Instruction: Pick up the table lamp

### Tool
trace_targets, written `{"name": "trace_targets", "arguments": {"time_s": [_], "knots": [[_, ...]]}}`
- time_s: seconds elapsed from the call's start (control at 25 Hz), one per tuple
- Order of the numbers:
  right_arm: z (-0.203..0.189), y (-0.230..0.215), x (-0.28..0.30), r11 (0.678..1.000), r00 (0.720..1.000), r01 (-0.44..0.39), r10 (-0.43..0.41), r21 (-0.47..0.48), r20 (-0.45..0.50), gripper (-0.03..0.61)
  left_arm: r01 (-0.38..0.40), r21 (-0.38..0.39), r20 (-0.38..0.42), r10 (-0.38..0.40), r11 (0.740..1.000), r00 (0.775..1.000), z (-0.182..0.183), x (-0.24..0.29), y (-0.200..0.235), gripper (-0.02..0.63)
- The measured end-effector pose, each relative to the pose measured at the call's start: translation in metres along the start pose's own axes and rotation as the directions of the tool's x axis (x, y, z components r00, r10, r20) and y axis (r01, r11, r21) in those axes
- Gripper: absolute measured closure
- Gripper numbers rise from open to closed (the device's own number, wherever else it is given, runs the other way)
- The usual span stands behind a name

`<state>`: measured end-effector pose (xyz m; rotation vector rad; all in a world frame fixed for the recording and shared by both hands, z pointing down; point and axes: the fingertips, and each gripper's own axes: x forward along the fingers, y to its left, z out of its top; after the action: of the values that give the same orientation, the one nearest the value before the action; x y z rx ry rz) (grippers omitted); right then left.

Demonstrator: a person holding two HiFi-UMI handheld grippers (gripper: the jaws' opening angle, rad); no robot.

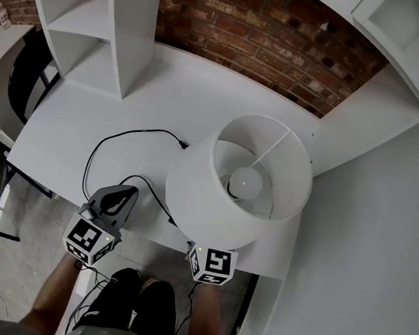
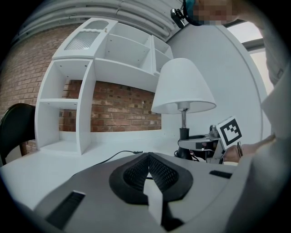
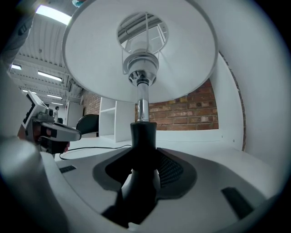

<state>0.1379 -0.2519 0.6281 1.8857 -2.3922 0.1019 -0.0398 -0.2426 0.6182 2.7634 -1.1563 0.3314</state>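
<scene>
The table lamp [image 1: 213, 195] has a wide white shade, a bulb [image 1: 245, 181], a chrome rod and a black stem [image 3: 143, 141]. It stands on the white table [image 1: 65, 141] near the front right edge. My right gripper [image 3: 144, 157] is under the shade, its jaws closed on the black stem; in the head view only its marker cube [image 1: 210, 264] shows. My left gripper [image 1: 121, 193] is at the table's front edge, left of the lamp, shut with nothing in it. From the left gripper view the lamp [image 2: 183, 86] stands upright to the right.
A black cable [image 1: 120, 138] loops over the table from the lamp. A white shelf unit [image 1: 99, 21] stands at the back left against a brick wall [image 1: 276, 32]. A dark chair [image 1: 25, 73] is off the left end. A white wall panel [image 1: 372, 226] closes the right side.
</scene>
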Motion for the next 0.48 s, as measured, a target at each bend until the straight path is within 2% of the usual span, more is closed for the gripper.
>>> {"name": "trace_targets", "arguments": {"time_s": [0.48], "knots": [[0.034,-0.008,-0.015,1.000,1.000,0.012,-0.012,0.010,-0.012,0.408,0.007,0.016,0.014,-0.007,1.000,1.000,0.035,-0.009,-0.012,0.611]]}}
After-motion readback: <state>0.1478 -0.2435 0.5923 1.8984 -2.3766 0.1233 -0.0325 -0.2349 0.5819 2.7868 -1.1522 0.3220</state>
